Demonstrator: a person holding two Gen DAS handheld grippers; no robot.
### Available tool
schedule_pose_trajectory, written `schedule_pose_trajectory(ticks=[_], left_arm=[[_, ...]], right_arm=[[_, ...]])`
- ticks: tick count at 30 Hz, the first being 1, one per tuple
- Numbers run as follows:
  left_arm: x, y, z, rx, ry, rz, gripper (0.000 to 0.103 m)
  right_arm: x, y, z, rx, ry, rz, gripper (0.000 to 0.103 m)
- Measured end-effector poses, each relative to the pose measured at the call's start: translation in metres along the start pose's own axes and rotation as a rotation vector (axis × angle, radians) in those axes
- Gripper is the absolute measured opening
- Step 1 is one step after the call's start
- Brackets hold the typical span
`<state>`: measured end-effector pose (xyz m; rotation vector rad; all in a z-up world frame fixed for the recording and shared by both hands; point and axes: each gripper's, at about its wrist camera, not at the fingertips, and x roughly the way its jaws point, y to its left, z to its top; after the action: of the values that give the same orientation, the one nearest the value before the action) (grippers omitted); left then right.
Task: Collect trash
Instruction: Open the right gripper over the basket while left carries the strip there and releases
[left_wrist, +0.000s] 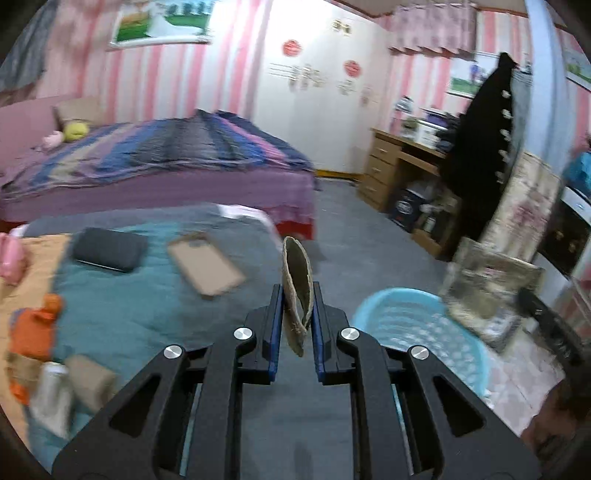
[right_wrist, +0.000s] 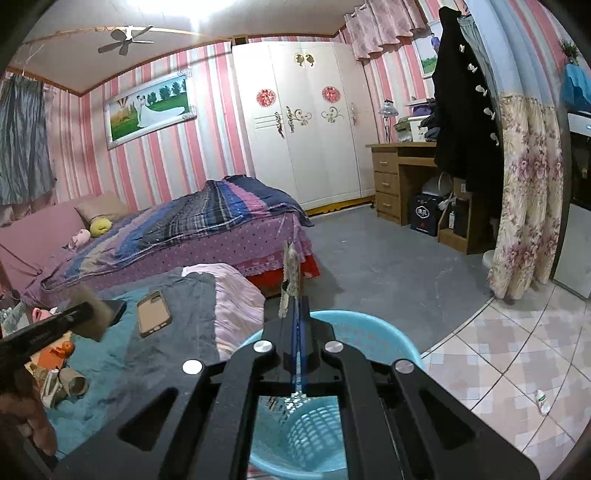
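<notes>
left gripper (left_wrist: 297, 295) was clamped on a flattened cardboard tube (left_wrist: 296, 291), held upright over the edge of the bedding. right gripper (right_wrist: 294, 301) was fully clenched on a thin crumpled wrapper (right_wrist: 290, 273) that stuck up past the fingertips, directly above the blue plastic basket (right_wrist: 369, 332). basket stood on the floor beside the low bedding, grey-teal blanket (left_wrist: 147, 306) over it. on the blanket: a tan phone case (left_wrist: 205, 264), a dark pouch (left_wrist: 109, 249), an orange item (left_wrist: 35, 328), a cardboard roll (right_wrist: 74, 382), partly blurred. beyond lay grey carpet (right_wrist: 376, 258), a bed with striped cover (right_wrist: 207, 218), then a white wardrobe (right_wrist: 306, 147), a wooden desk (right_wrist: 391, 177) and a floral curtain (right_wrist: 528, 203) at right.
</notes>
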<state>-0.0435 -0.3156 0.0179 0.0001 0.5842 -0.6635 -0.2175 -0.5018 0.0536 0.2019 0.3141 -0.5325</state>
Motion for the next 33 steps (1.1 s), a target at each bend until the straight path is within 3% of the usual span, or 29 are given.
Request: schedule_pose_trajectory(ticks=[7,16,20,22,23,24,25,26,28,31,33], left_arm=[[0.026,-0.062,-0.013,0.061,0.034,-0.106,0.013],[0.047,-0.085,-0.015,0.075,0.061,-0.156,0.015],[0.055,-0.090,-0.018,0.083,0.084,-0.164,0.025],[0.056,-0.089,-0.019,0.078,0.082,-0.153,0.045],[0.054,-0.088,-0.019,0.070,0.071,-0.144,0.055],[0.053,-0.086,-0.020,0.061,0.063,-0.143,0.056],[0.052,-0.087,-0.019,0.062,0.064,-0.145,0.057],[0.051,-0.087,-0.020,0.071,0.063,-0.142,0.057],[0.049,-0.087,-0.019,0.079,0.057,-0.133,0.061],[0.044,-0.082,-0.019,0.082,0.058,-0.120,0.067],[0.032,-0.080,-0.018,0.106,0.042,-0.097,0.077]], right_arm=[[0.002,-0.014,0.002,0.007,0.021,-0.006,0.001],[0.014,-0.025,0.003,0.020,0.052,-0.008,0.004],[0.021,-0.030,0.002,0.040,0.074,-0.027,0.005],[0.022,-0.032,0.002,0.049,0.080,-0.022,0.006],[0.023,-0.032,0.001,0.048,0.082,-0.025,0.008],[0.023,-0.032,0.001,0.047,0.081,-0.030,0.011],[0.022,-0.032,0.001,0.049,0.079,-0.031,0.020],[0.022,-0.032,0.001,0.053,0.076,-0.033,0.036],[0.021,-0.033,0.002,0.072,0.067,-0.038,0.051],[0.021,-0.033,0.002,0.079,0.064,-0.038,0.053],[0.022,-0.034,0.002,0.082,0.070,-0.037,0.059]])
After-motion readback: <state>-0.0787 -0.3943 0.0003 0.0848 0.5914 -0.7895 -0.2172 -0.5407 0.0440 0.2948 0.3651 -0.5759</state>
